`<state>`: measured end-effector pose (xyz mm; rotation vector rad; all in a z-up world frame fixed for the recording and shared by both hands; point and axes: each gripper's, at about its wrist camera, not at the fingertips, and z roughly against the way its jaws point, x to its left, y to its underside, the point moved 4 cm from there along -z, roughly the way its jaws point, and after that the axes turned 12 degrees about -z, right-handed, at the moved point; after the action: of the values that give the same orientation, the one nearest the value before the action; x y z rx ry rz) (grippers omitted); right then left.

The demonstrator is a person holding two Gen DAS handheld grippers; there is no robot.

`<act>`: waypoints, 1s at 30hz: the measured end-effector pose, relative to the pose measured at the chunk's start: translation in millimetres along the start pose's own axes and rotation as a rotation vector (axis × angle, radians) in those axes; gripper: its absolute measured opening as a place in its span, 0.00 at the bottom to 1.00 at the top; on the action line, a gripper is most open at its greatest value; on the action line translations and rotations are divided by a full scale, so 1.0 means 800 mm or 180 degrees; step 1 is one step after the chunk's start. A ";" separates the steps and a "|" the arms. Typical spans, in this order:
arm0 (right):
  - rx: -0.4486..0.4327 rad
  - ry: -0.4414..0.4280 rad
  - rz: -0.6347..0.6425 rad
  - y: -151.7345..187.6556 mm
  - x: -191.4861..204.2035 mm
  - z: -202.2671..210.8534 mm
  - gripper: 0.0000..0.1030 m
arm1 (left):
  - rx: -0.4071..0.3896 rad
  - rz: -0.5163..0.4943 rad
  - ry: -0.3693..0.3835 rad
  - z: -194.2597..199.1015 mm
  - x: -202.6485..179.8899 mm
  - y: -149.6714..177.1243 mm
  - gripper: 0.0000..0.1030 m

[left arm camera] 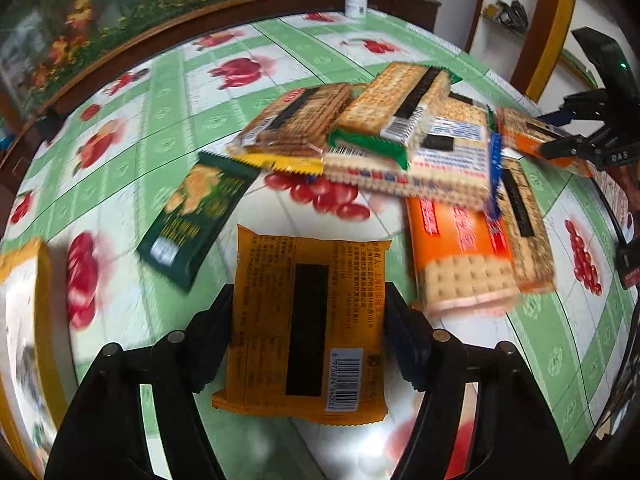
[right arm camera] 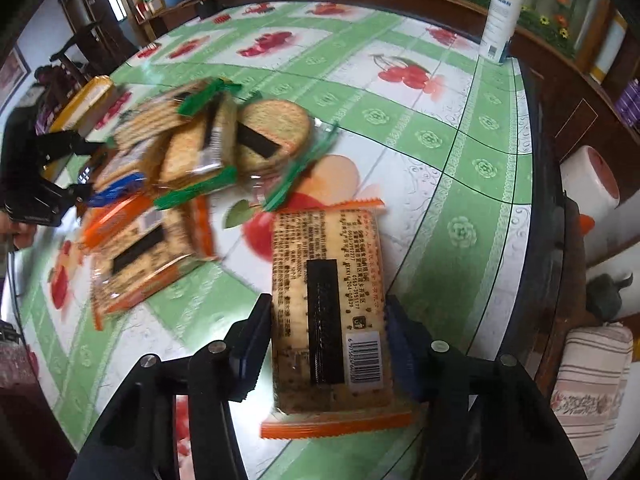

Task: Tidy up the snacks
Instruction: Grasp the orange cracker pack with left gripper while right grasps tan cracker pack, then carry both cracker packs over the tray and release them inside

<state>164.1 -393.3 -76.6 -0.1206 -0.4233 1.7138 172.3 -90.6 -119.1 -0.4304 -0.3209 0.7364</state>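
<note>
An orange packet (left arm camera: 308, 320) is gripped between the fingers of the left claw (left arm camera: 308, 332), its barcode side up, at the near edge of the desk (left arm camera: 168, 92). A cracker pack (right arm camera: 328, 312) with orange ends is clamped in the right claw (right arm camera: 326, 340), the pads pressed on its long sides. A loose pile (left arm camera: 400, 148) of biscuit packs is seen farther out on the flowered cloth, some stacked across others. A dark green packet (left arm camera: 196, 216) lies apart, left of the pile. A round-biscuit pack (right arm camera: 276, 136) rests at the pile's right edge in the right view. A white bottle (right arm camera: 500, 16) stands at the far edge.
</note>
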 end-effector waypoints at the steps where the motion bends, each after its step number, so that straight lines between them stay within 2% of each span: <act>1: -0.0041 0.0020 0.0019 0.003 0.007 0.008 0.53 | -0.0055 0.0077 -0.0022 0.009 0.001 0.007 0.67; 10: -0.0434 -0.0071 0.0213 0.033 0.105 0.082 0.53 | -0.0525 0.0646 -0.0107 0.089 0.005 0.061 0.67; 15: -0.0758 -0.0223 0.0332 0.047 0.188 0.109 0.53 | -0.0714 0.0966 -0.0317 0.130 0.013 0.094 0.67; 22: -0.1110 -0.0264 0.0432 0.033 0.296 0.098 0.53 | -0.0865 0.1298 -0.0664 0.171 0.043 0.142 0.68; 30: -0.1306 -0.0179 0.0634 0.006 0.397 0.074 0.53 | -0.0968 0.1733 -0.0999 0.197 0.086 0.201 0.68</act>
<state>80.2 -98.7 25.6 -0.4245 -0.8247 1.8074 60.6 105.1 -51.1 -0.7049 -0.6280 1.3005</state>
